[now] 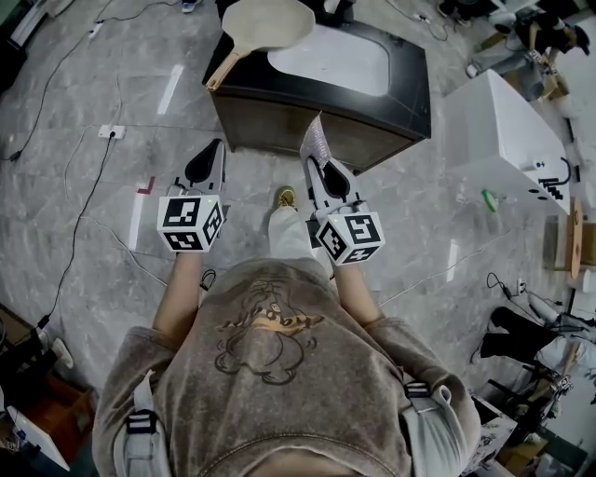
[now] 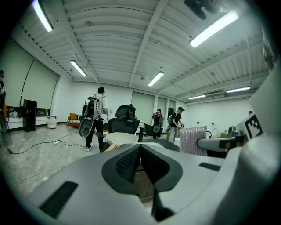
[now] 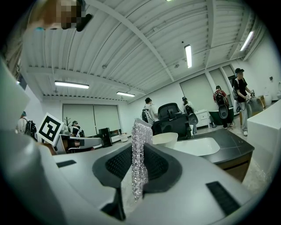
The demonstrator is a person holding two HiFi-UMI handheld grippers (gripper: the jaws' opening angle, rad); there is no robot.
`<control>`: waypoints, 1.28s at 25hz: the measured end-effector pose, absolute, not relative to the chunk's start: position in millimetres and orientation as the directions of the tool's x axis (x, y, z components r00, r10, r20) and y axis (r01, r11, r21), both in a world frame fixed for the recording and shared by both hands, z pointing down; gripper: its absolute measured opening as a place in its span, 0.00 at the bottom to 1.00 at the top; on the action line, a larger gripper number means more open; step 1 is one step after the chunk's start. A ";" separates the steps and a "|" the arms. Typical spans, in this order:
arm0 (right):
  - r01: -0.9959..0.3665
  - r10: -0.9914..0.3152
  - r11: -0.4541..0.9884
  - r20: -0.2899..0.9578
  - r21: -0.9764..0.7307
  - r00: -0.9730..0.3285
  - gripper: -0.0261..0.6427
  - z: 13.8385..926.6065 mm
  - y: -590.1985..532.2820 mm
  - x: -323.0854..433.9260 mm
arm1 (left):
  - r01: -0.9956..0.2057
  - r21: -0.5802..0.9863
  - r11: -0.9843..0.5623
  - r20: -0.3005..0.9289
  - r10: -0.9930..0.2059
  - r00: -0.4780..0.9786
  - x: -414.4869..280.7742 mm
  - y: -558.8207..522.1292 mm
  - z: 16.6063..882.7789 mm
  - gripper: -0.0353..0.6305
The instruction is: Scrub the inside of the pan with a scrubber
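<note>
Left gripper (image 1: 216,149), at centre left of the head view, has its jaws pressed together with nothing between them. Right gripper (image 1: 315,160), just right of centre, is clamped on the scrubber (image 1: 316,136), a thin, glittering silver sheet that stands edge-on between the pads in the right gripper view and sticks out past the tips.

Grey marble floor (image 1: 84,121) fills most of the head view. A dark counter (image 1: 410,98) stands at upper centre with a white sink (image 1: 335,58) set into its top. A white cabinet (image 1: 498,126) stands at upper right.

The pan (image 1: 270,20), cream-coloured, lies on the counter's left end at the top edge of the frame, with its wooden handle pointing toward the lower left. It is well apart from both grippers, beyond their tips. A white socket strip (image 1: 111,131) lies on the floor at left, with a cable trailing from it.
</note>
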State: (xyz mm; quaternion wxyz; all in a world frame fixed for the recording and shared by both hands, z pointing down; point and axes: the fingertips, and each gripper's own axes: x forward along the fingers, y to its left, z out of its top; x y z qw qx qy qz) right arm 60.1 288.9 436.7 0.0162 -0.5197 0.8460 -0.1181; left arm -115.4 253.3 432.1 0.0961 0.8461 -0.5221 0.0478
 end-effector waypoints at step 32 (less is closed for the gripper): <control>-0.765 -0.766 0.606 0.100 -0.220 -0.635 0.16 427.4 21.9 111.4 | -0.963 0.093 -0.254 0.190 -0.945 0.267 -77.6 7.2 416.9 0.08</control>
